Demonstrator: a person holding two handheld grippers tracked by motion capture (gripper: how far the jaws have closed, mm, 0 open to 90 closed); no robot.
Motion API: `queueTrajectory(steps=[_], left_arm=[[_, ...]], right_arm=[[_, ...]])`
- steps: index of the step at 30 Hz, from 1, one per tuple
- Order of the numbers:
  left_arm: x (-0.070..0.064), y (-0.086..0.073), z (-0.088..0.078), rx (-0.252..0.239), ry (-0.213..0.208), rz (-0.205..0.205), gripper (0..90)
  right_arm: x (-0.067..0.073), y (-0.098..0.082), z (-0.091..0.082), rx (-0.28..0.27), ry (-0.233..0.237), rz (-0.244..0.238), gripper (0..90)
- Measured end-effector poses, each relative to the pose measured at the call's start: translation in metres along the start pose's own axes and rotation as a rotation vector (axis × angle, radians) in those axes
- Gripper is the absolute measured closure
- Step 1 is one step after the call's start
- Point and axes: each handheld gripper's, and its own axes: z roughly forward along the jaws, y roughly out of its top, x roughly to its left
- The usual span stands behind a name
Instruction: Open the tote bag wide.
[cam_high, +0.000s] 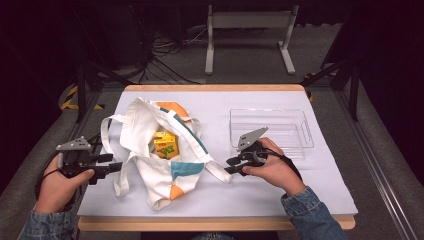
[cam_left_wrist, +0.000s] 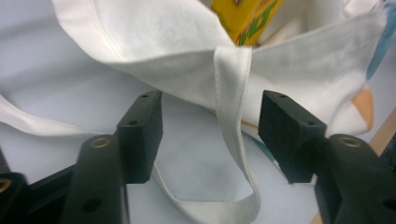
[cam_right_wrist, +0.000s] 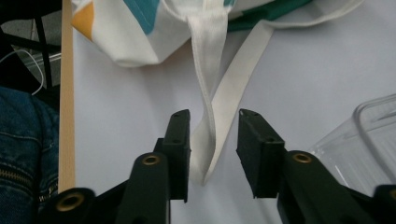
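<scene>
Counter (cam_high: 300, 190): covered by a pale sheet, on which everything is laid.
Tote bag (cam_high: 150, 130): laid flat left of centre, between the two tongs; its long axis is run from far to near, with the mouth turned up and open.
Clear tray (cam_high: 295, 120): set to the right of the bag, just beyond the right tongs.
Yellow carton (cam_high: 165, 144): seen inside the bag's mouth.
Left tongs (cam_high: 111, 164): held at the bag's left edge, jaws apart; a white strap (cam_left_wrist: 233, 116) is hung between them, untouched.
Right tongs (cam_high: 231, 166): jaws apart around the other strap's loop (cam_right_wrist: 210, 135), which is brushed against one jaw without being clamped.
</scene>
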Motion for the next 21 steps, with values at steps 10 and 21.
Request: queueTrajectory(steps=[10, 21], left_arm=[[-0.009, 0.010, -0.006, -0.145, 0.037, 0.025, 39.7], [-0.010, 0.016, -0.010, -0.250, 0.068, 0.006, 40.2]], right_arm=[[0.005, 0.014, -0.017, -0.124, 0.007, 0.016, 56.4], [0.004, 0.048, -0.020, -0.250, -0.031, 0.005, 51.4]])
